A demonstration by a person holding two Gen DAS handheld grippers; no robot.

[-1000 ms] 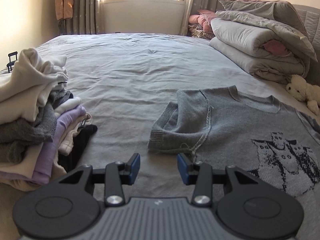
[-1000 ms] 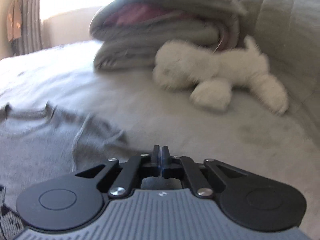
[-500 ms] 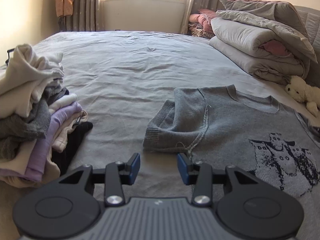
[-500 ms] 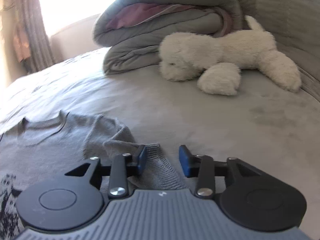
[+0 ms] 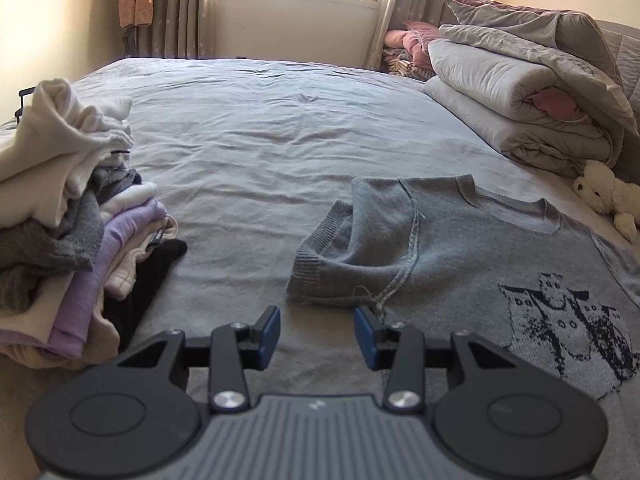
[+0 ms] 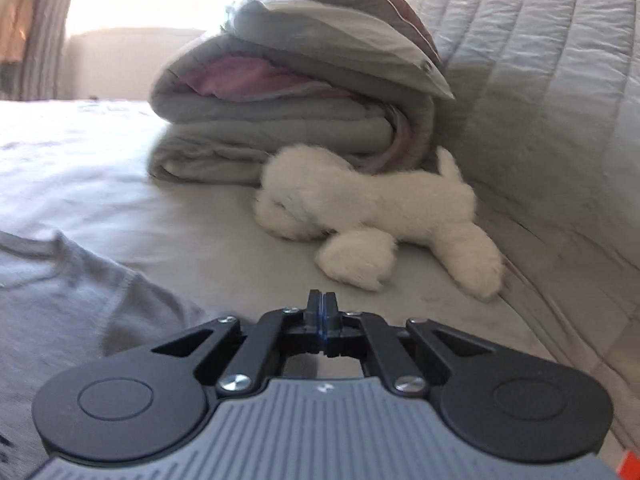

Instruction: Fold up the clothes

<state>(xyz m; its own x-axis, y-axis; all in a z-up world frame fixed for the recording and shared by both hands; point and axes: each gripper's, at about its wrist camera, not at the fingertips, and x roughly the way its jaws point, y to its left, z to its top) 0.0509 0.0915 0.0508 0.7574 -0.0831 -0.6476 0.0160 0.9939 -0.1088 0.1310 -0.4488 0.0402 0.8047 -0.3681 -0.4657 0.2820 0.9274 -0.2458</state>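
Note:
A grey knit sweater [image 5: 460, 248] with a dark cat print lies flat on the grey bed [image 5: 260, 140], its left sleeve [image 5: 340, 268] folded in over the body. My left gripper [image 5: 316, 334] hovers open just short of that sleeve's ribbed cuff, with nothing between its blue pads. In the right wrist view the sweater's other shoulder and sleeve [image 6: 80, 300] lie at the lower left and run under the tool. My right gripper [image 6: 322, 304] is shut, pads together, and no cloth shows between its tips.
A stack of folded clothes [image 5: 72, 220] sits at the left bed edge. Rolled quilts [image 5: 520, 100] and a white plush dog [image 6: 372, 216] lie by the padded headboard [image 6: 540, 80] on the right. The window wall is beyond the bed.
My right gripper opened around the bunched sleeve half a second ago and has shut again, turning toward the plush dog. The left gripper stayed where it was, still open.

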